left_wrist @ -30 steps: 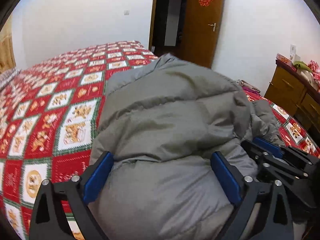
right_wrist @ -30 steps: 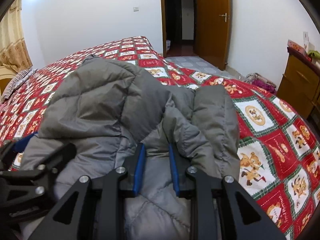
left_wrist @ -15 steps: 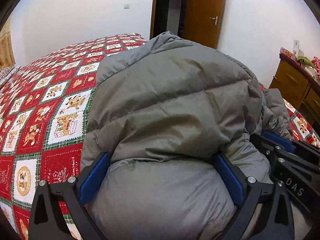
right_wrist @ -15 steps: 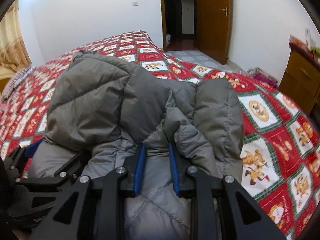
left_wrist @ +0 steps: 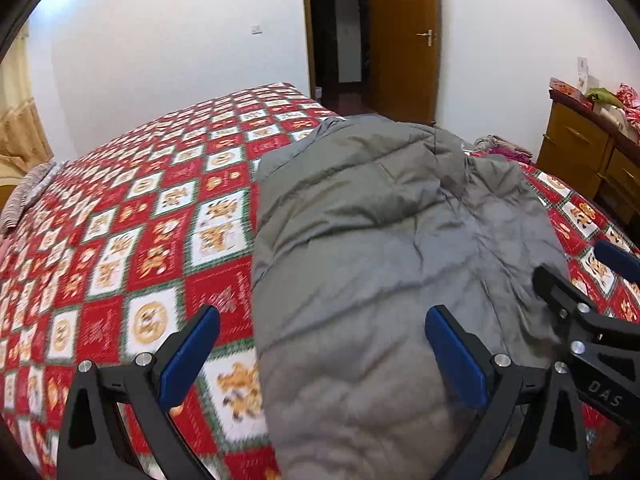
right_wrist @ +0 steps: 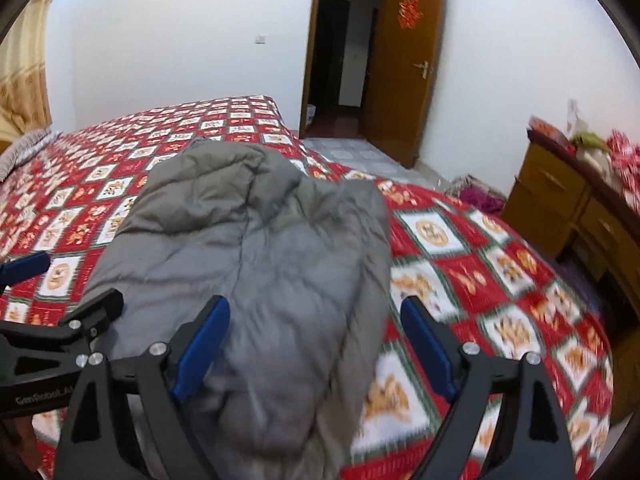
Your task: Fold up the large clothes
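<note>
A grey puffer jacket (left_wrist: 380, 240) lies folded into a long bundle on the red patterned bedspread (left_wrist: 140, 220). My left gripper (left_wrist: 324, 344) hovers open above the bundle's near end. Its left pad is over the bedspread and its right pad over the jacket, neither pressing. In the right wrist view the jacket (right_wrist: 260, 240) runs away from me. My right gripper (right_wrist: 314, 344) is above its near end with its jaws opening. The fabric lies below the pads and is not pinched. Each gripper shows at the edge of the other's view.
The bedspread (right_wrist: 480, 280) extends to the left and right of the jacket. A wooden dresser (right_wrist: 580, 208) with clutter on top stands at the right, past the bed edge. A pile of clothes (right_wrist: 476, 196) lies on the floor near an open door (left_wrist: 404, 40). A striped pillow (left_wrist: 28, 196) sits far left.
My right gripper was shut on a fold of the jacket and has let it go, jaws now wide. Both grippers have drawn back and up. The jacket has sunk flatter on the bed.
</note>
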A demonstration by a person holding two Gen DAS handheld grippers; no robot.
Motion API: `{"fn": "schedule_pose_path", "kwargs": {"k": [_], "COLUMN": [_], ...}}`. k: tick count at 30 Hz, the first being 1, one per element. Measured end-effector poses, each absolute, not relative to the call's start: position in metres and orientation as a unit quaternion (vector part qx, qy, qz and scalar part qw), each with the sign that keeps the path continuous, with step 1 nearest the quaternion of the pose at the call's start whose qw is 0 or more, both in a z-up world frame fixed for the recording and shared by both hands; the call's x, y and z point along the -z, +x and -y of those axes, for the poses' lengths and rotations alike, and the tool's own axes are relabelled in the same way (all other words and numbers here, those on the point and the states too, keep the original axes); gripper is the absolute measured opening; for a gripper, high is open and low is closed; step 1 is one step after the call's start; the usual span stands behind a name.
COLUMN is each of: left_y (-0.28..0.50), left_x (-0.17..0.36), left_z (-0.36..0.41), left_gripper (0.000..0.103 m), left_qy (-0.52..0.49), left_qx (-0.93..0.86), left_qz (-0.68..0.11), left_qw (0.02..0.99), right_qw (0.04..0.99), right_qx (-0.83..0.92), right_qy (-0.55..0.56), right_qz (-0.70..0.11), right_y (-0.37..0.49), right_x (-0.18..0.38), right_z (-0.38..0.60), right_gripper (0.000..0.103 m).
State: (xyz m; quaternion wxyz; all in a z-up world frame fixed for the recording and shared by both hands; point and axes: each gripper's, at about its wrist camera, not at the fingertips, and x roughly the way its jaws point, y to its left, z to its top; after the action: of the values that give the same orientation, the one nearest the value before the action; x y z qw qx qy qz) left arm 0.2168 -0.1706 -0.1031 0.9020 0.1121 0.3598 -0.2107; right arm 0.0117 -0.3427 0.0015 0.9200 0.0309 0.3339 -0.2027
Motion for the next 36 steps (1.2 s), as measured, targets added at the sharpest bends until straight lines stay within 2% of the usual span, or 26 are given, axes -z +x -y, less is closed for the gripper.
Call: {"fn": "schedule_pose_path", "kwargs": {"k": [3,11,18,23,30,36], "left_y": [0.199,0.157,0.117,0.091,0.047,0.024], "left_x": [0.102,0.107,0.098,0.078,0.044,0.018], "left_z": [0.160,0.135,0.096,0.077,0.052,0.041], "left_gripper": [0.102,0.102,0.102,0.102,0.102,0.102], "left_qy": [0.106,0.119,0.074,0.082,0.088,0.091], "left_qx": [0.212,0.190,0.186,0.171,0.159,0.149], "left_qz": [-0.360,-0.369,-0.365,-0.332,-0.266,-0.227], "left_qw": [0.902,0.902,0.909,0.924,0.947,0.958], "right_qw": [0.918,0.899,0.895,0.910,0.945,0.962], "right_qx": [0.209,0.227,0.229,0.229,0.218,0.207], "right_qy": [0.048,0.108,0.146,0.131,0.108,0.072], "right_qz": [-0.332,-0.357,-0.355,-0.320,-0.219,-0.166], "right_y": [-0.004,-0.055,-0.103,-0.139,-0.173,-0.191], "right_x": [-0.002,0.008,0.016,-0.001,-0.066,-0.094], "right_z": [0.341,0.337,0.329,0.310,0.279,0.253], "right_gripper": [0.089,0.100,0.100,0.100,0.103,0.103]}}
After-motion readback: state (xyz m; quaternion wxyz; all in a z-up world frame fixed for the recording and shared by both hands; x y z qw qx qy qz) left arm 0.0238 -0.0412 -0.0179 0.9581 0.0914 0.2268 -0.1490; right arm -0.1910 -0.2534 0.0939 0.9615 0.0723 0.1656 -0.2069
